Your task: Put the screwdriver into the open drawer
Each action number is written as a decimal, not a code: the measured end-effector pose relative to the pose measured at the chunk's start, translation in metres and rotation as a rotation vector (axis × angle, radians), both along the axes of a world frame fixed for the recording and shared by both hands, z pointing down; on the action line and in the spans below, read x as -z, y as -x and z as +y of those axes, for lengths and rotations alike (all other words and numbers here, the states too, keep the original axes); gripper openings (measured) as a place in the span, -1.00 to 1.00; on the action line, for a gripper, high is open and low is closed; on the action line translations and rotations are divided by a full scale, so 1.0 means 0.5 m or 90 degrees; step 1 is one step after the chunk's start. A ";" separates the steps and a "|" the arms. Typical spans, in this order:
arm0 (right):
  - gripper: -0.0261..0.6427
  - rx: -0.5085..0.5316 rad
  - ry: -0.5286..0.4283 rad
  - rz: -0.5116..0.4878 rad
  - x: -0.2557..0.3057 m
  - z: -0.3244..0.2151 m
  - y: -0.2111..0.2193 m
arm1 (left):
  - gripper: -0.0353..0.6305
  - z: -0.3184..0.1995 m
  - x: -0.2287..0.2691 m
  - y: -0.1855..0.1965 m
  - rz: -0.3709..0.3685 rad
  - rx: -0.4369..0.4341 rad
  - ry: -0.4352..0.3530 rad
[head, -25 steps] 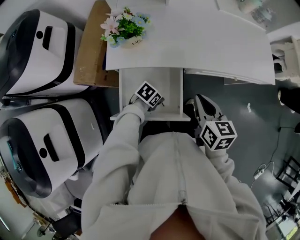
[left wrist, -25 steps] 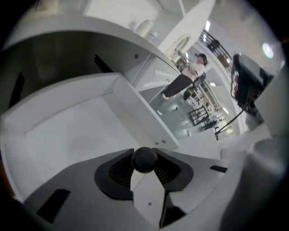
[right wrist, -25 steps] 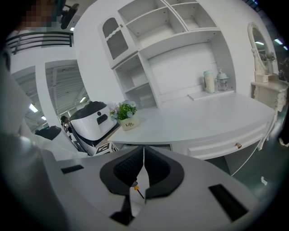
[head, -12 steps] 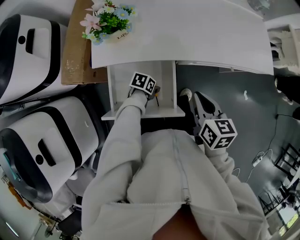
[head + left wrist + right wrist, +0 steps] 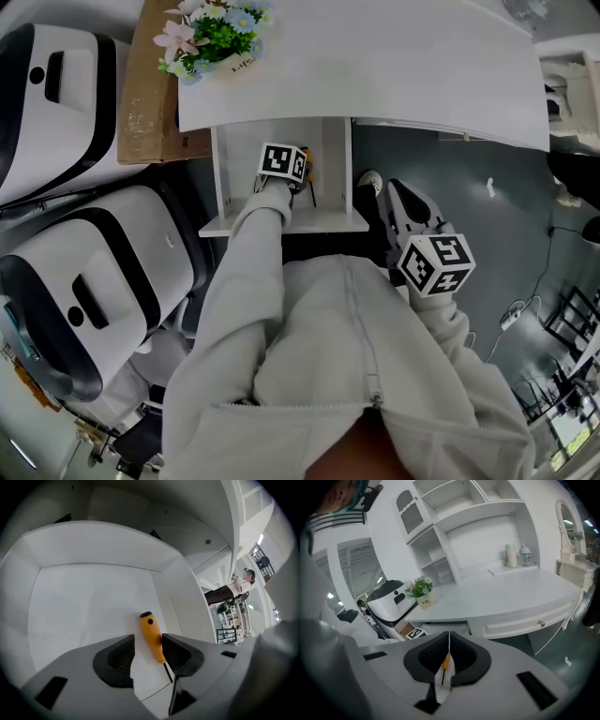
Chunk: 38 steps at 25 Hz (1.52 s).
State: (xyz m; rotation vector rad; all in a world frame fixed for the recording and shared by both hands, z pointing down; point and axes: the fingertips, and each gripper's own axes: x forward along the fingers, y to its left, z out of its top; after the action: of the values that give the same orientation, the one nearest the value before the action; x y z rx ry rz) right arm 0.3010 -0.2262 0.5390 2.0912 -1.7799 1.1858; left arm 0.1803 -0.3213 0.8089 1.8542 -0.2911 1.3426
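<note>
Bright, even indoor light — soft shadows, strong fisheye bending, dark corners.

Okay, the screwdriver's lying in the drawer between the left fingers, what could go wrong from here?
1. The left gripper is opening with the screwdriver lying between its fingers, its orange handle close against one finger. Pulling out at a slant could drag or flick it.
2. The handle looks round and lies loose on the flat floor of the drawer, so a nudge might roll it.
</note>
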 end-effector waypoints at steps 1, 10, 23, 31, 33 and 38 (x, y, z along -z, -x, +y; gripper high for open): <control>-0.82 0.001 -0.001 0.000 0.002 -0.001 0.001 | -0.30 -0.004 0.003 0.002 0.000 0.008 -0.003; -0.82 0.010 -0.028 0.013 0.018 -0.019 0.013 | -0.30 -0.049 0.056 0.015 0.043 0.045 -0.036; -0.82 0.068 -0.102 0.034 0.062 -0.101 0.079 | -0.30 -0.106 0.308 0.074 0.272 0.203 -0.150; -0.82 0.116 -0.127 0.041 0.078 -0.166 0.123 | -0.31 -0.144 0.479 0.149 0.362 0.241 -0.286; -0.82 0.122 -0.133 0.043 0.083 -0.179 0.130 | -0.31 -0.153 0.520 0.170 0.373 0.243 -0.327; -0.82 0.138 -0.153 0.052 0.110 -0.204 0.144 | -0.32 -0.166 0.624 0.220 0.394 0.254 -0.444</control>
State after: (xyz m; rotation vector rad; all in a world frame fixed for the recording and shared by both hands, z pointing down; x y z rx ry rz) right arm 0.2289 -0.3282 0.4842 1.9665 -2.1349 0.8558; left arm 0.0702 -0.4043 0.4967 2.4936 -0.8163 0.3581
